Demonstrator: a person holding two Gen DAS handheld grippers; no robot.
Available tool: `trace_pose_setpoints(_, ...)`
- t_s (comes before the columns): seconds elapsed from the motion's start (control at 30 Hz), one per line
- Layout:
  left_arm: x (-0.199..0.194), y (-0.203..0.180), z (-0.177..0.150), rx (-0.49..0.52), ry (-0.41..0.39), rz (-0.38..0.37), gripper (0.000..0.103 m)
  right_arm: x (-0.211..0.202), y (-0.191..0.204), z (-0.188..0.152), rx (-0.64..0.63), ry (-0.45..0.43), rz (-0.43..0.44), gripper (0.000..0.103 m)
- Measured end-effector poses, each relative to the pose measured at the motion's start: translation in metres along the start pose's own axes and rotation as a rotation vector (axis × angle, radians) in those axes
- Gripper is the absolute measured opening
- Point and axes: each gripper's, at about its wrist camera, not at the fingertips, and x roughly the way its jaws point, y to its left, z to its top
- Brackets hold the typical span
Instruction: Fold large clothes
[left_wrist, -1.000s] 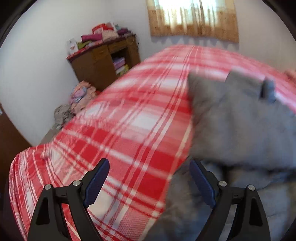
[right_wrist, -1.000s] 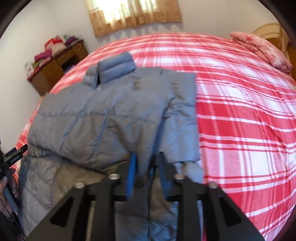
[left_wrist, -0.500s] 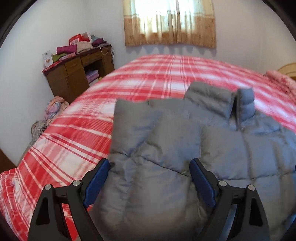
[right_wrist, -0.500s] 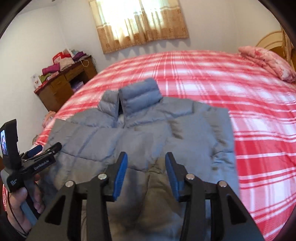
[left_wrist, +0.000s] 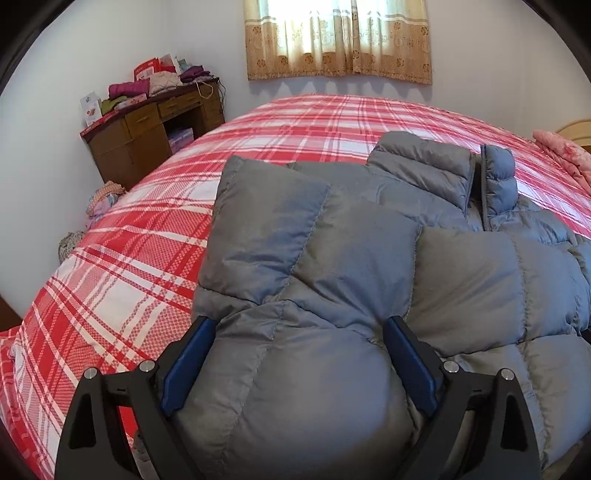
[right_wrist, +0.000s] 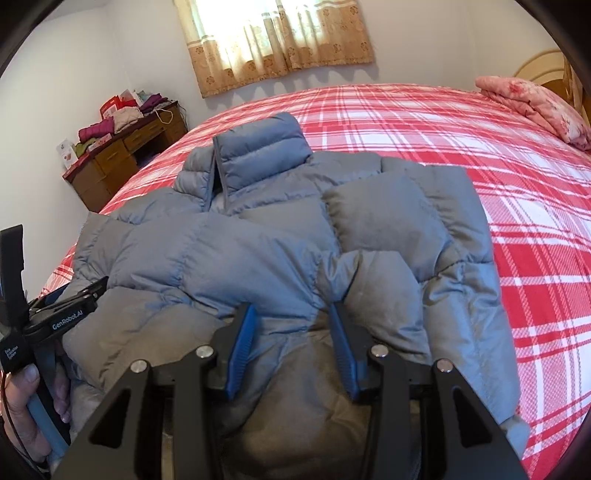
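Blue-padded fingers (right_wrist: 242, 347) of the right gripper (right_wrist: 291, 345) have just been opening and stand apart over the grey puffer jacket (right_wrist: 280, 236); the left gripper (left_wrist: 295, 363) is spread wide, fabric bulging between. The jacket lies sleeves folded in, collar away, on the red plaid bed (right_wrist: 535, 192). A hand (right_wrist: 22, 402) holds the left gripper's handle.

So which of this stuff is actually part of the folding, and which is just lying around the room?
Part of the job:
grey puffer jacket
left tongs, open
right tongs, open
plaid bed, the work surface

Just lying about:
pink pillow
wooden desk with piled clothes
curtain
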Motion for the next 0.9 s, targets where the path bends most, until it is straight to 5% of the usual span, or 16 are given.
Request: trace_pose_setpoints(0.9,0.017,-0.015,0.000,0.072,0.046,0.080,0.102,0.007,0.016,-0.005,-0.076,0.015,-0.109,0.045)
